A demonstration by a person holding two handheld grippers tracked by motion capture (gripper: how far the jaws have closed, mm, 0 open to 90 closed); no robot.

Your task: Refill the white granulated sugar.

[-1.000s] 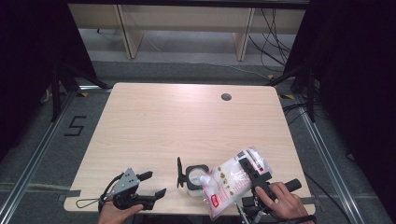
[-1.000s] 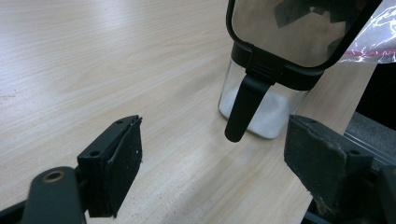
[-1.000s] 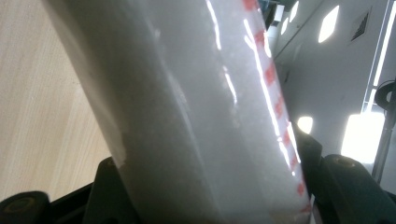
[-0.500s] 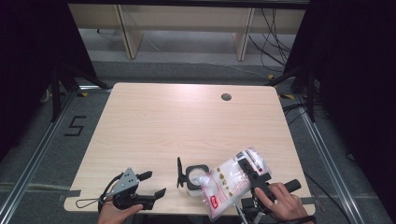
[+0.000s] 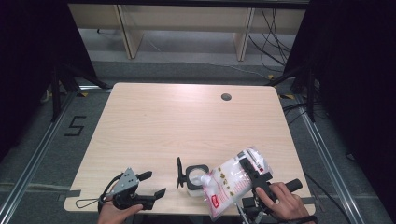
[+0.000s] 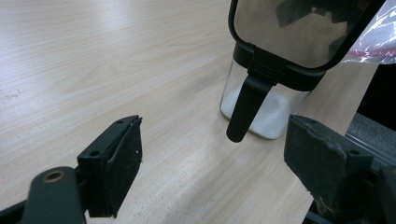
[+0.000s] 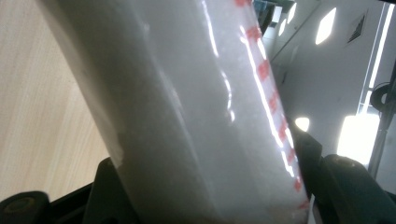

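A small clear jar (image 5: 194, 178) with a black rim stands near the table's front edge, its hinged black lid (image 5: 179, 172) flipped up on the left. White grains lie in its bottom (image 6: 271, 113). My right gripper (image 5: 252, 170) is shut on a clear plastic bag (image 5: 230, 180) of white grains with red print, tilted so its lower corner hangs over the jar's mouth. In the right gripper view the bag (image 7: 196, 112) fills the space between the jaws. My left gripper (image 5: 150, 184) rests open at the front left, pointing at the jar, nothing between its fingers (image 6: 116, 158).
The wooden table (image 5: 187, 121) has a round cable hole (image 5: 226, 97) at the back right. Metal floor rails run along both sides. A wooden shelf frame (image 5: 187, 28) and cables lie beyond the far edge.
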